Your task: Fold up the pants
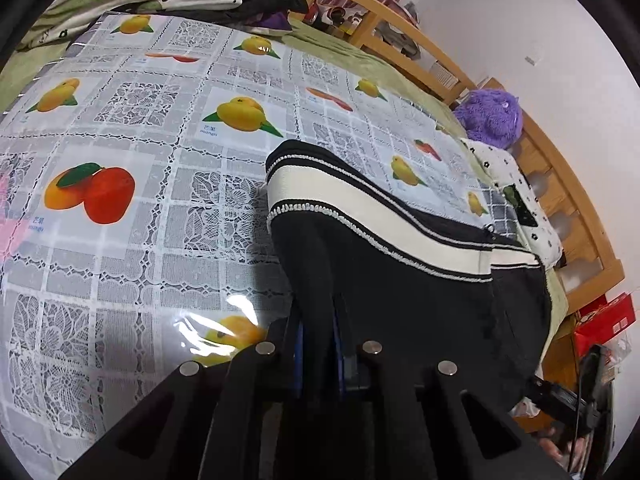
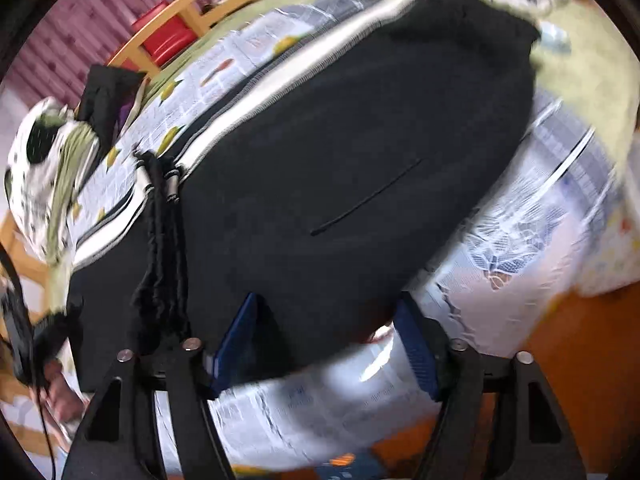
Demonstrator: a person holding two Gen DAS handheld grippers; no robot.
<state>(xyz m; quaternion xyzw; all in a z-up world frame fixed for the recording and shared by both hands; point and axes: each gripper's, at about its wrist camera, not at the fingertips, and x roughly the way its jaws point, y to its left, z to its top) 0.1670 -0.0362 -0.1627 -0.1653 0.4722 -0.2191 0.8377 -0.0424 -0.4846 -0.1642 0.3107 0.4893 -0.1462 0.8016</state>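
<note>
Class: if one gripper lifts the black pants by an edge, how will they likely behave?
The pants probably flop; the fabric already drapes and creases around the left gripper. The glossy tablecloth may let them slide. The drawstring would likely dangle.

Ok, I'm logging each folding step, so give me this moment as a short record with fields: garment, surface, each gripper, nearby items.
garment: black pants with white side stripes, lying on the surface
surface: fruit-print lace-pattern plastic tablecloth over a bed
left gripper: shut on the pants' fabric
right gripper: open, blue pads either side of the pants' edge
nearby: purple plush toy; wooden bed frame
image quality: right wrist view motion-blurred
</note>
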